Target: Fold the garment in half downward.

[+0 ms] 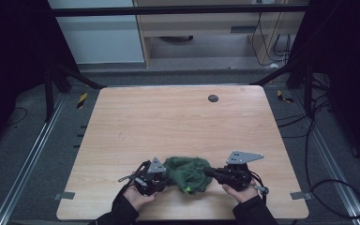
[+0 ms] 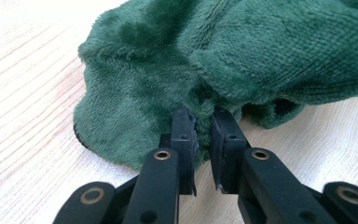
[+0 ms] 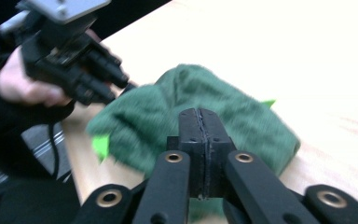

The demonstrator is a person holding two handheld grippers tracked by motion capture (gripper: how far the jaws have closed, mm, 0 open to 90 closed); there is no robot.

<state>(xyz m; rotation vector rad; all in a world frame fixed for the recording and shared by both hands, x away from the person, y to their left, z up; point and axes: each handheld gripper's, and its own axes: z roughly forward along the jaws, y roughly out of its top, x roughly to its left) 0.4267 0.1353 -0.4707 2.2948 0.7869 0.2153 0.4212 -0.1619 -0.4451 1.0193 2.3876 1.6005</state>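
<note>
Near the front edge of the wooden table [image 1: 178, 122] sits a crumpled green fleece cloth [image 1: 187, 172], bunched between the two grippers. Left gripper [image 1: 165, 177] touches the cloth's left side, held in the person's left hand [image 1: 138, 197]. Left gripper view: jaws a narrow gap apart, tips pushed against a fold of the cloth [image 2: 223, 60], a bit of fabric between the tips; can't tell if it's truly clamped. Right gripper [image 1: 207, 171] comes in from the cloth's right side, right hand [image 1: 239, 192] behind it. Right gripper view: jaws pressed fully together, pads touching, cloth [image 3: 191, 116] lies just past and under the tips; whether any fabric is pinched can't be told. Bright green tag [image 3: 101, 145] sticks out at the cloth edge; same tag low on the cloth in the high view. Small dark round disc [image 1: 213, 98] far side of the table, well apart from the cloth.
</note>
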